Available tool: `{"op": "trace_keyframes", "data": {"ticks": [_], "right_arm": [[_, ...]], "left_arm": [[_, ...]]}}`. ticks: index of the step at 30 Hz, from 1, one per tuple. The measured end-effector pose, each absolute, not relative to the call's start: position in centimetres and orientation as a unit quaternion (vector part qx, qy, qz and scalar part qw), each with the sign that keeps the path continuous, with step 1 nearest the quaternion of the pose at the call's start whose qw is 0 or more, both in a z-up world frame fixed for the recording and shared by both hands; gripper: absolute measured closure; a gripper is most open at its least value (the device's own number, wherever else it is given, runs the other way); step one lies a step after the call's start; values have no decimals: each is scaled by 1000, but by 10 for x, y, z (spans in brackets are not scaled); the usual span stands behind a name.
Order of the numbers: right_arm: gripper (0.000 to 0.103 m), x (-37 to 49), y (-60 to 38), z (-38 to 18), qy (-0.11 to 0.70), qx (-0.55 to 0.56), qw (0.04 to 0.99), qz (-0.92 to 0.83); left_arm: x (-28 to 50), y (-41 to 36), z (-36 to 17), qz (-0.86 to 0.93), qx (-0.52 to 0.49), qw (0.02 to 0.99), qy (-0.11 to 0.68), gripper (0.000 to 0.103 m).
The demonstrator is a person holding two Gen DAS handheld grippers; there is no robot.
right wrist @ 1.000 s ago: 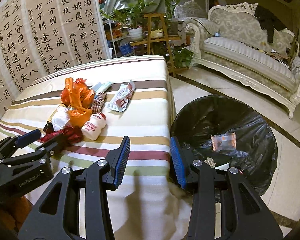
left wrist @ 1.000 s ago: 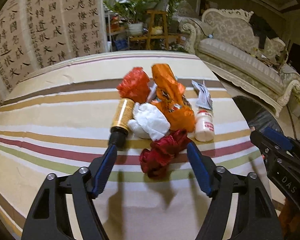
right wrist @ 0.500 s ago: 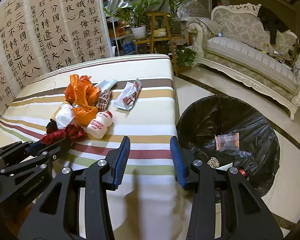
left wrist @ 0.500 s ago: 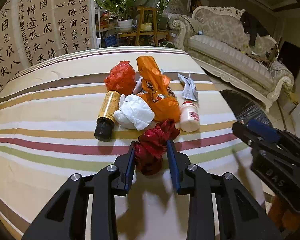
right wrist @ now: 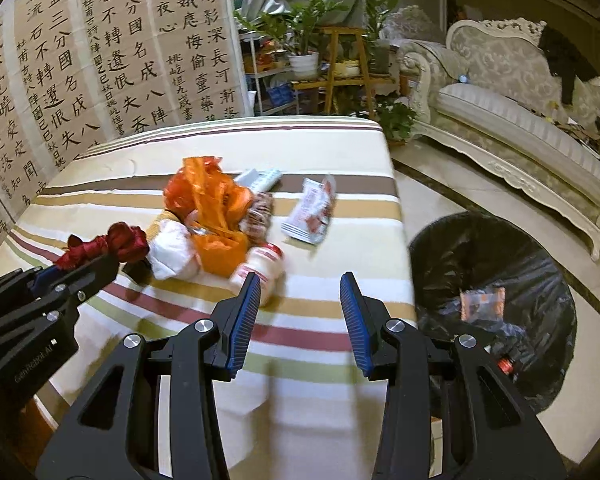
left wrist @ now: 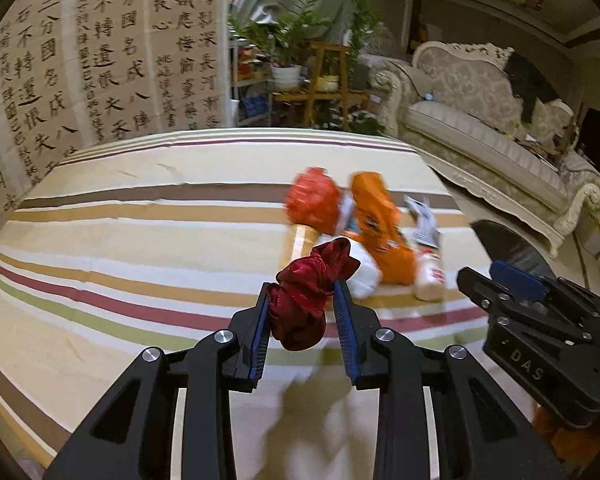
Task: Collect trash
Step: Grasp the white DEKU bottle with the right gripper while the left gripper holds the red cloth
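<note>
- While we scan the left wrist view from its left edge, we meet first the striped tablecloth (left wrist: 140, 240), bare on that side, with the calligraphy panels (left wrist: 100, 60) behind it at about 10 o'clock.
- At the middle, our left gripper (left wrist: 302, 288) pinches a crumpled dark red wrapper (left wrist: 308, 296); both blue pads press its sides, and the bundle hangs clear above the cloth.
- Beyond it, at about 1 o'clock from the wrapper, lies the remaining pile: a red-orange crumpled bag (left wrist: 314, 200), an orange plastic bag (left wrist: 380, 232), a white wad (left wrist: 366, 274) and a small white bottle (left wrist: 430, 278), all blurred.
- At the far right of that view, at 3 o'clock, sits our right gripper, seen from the side.
- Turning to the right wrist view, the left gripper appears at 9 o'clock with the red wrapper in its tips, just beside the pile.
- At the centre, our right gripper (right wrist: 300, 292) stands spread with nothing between its pads, above the cloth near the table's right edge; the white bottle lies just past its left pad.
- A flat red-and-white sachet (right wrist: 312, 212) lies alone at 12 o'clock from it.
- At 3 o'clock, on the floor beside the table, stands the black-lined trash bin (right wrist: 500, 248), with litter inside.
</note>
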State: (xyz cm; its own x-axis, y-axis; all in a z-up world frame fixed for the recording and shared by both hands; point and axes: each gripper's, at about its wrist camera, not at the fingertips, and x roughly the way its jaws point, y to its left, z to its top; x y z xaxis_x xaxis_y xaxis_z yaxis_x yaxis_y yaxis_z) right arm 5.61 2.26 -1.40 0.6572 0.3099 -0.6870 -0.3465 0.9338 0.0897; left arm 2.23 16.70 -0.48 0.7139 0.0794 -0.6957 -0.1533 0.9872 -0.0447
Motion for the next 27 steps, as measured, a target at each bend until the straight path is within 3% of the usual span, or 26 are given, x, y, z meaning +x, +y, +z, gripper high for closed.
{"op": "trace_keyframes", "data": {"ticks": [12, 15, 18, 27], "right_arm": [[63, 77, 48, -23, 396, -32, 902, 172], [66, 79, 50, -29, 404, -36, 897, 173], [77, 79, 49, -32, 410, -32, 894, 176], [77, 70, 45, -28, 397, -37, 899, 183]], "left_arm": [[25, 209, -7, 94, -73, 921, 371, 72], [24, 207, -9, 91, -75, 920, 373, 72], [25, 206, -12, 87, -77, 919, 376, 72], [23, 195, -10, 81, -80, 920, 374, 72]]}}
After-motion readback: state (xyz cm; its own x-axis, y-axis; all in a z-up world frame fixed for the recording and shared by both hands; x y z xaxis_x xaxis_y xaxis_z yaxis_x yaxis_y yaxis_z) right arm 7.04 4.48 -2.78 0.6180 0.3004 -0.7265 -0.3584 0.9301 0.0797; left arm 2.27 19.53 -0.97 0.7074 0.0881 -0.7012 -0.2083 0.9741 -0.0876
